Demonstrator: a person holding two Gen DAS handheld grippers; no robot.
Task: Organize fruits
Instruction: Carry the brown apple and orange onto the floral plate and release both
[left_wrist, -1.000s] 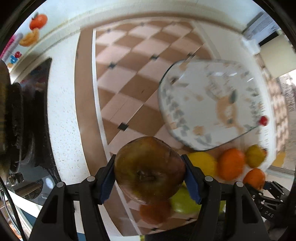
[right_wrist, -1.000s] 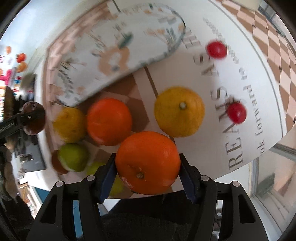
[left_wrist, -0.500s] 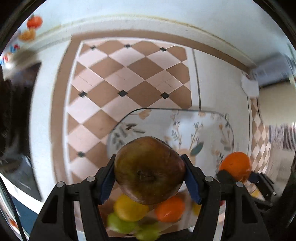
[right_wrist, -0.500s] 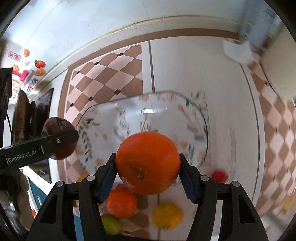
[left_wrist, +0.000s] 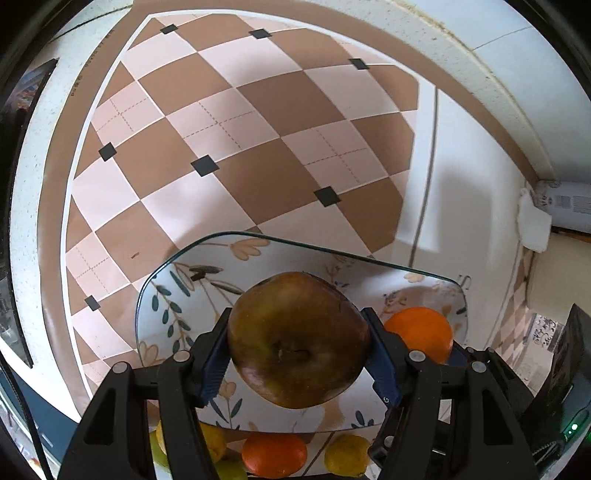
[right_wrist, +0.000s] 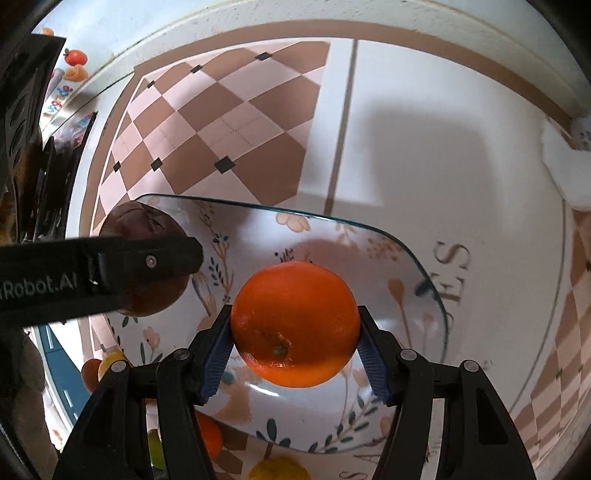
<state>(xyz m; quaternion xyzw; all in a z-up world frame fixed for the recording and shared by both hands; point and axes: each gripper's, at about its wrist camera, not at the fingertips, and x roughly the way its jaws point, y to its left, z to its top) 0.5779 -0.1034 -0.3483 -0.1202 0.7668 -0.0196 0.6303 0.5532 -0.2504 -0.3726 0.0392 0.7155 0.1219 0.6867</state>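
Note:
My left gripper is shut on a dark brown apple and holds it over the floral glass plate. My right gripper is shut on an orange and holds it over the same plate. In the right wrist view the left gripper's finger and the apple are over the plate's left side. In the left wrist view the held orange shows to the right of the apple.
Loose fruits lie on the checkered mat in front of the plate: an orange, yellow citrus and green ones. A white cloth lies at the back right by the wall. A stove edge is at the left.
Both grippers have moved forward with their fruit, from above the loose fruits to over the plate. The plate now lies right beneath both. Both grips stay the same.

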